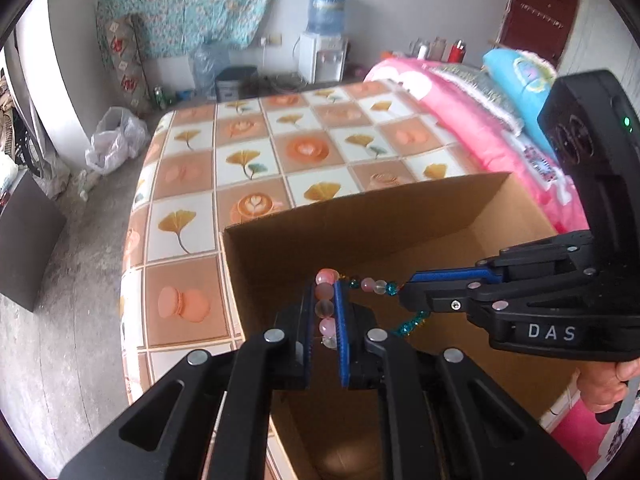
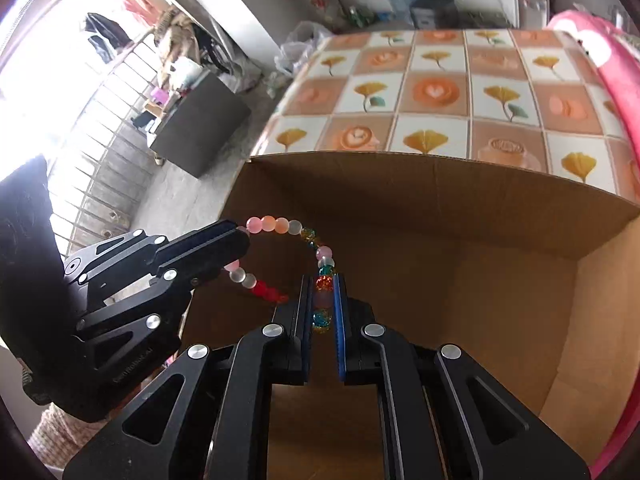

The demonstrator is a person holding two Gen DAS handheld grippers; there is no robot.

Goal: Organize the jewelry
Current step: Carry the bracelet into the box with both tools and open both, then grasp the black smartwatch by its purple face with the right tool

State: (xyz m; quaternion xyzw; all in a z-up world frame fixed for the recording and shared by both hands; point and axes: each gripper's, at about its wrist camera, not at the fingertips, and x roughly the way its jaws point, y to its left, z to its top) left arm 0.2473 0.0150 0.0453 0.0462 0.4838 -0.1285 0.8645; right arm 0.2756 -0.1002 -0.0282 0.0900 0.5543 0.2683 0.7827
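A beaded bracelet [image 1: 325, 307] of pink, clear, teal and red beads hangs between both grippers above an open cardboard box [image 1: 360, 216]. My left gripper [image 1: 325, 292] is shut on its pink beads. My right gripper [image 1: 402, 294] comes in from the right and is shut on the teal end. In the right wrist view the right gripper [image 2: 323, 286] is shut on orange and teal beads of the bracelet [image 2: 276, 224], and the left gripper [image 2: 240, 240] holds the pink end. The box [image 2: 440, 184] lies below.
The box stands on a table with a tiled leaf-and-coffee cloth [image 1: 256, 160]. A pink quilt [image 1: 472, 120] lies at the right. A dark cabinet [image 1: 24, 248] and a white plastic bag [image 1: 116, 140] sit on the floor to the left. A water dispenser [image 1: 324, 40] stands behind.
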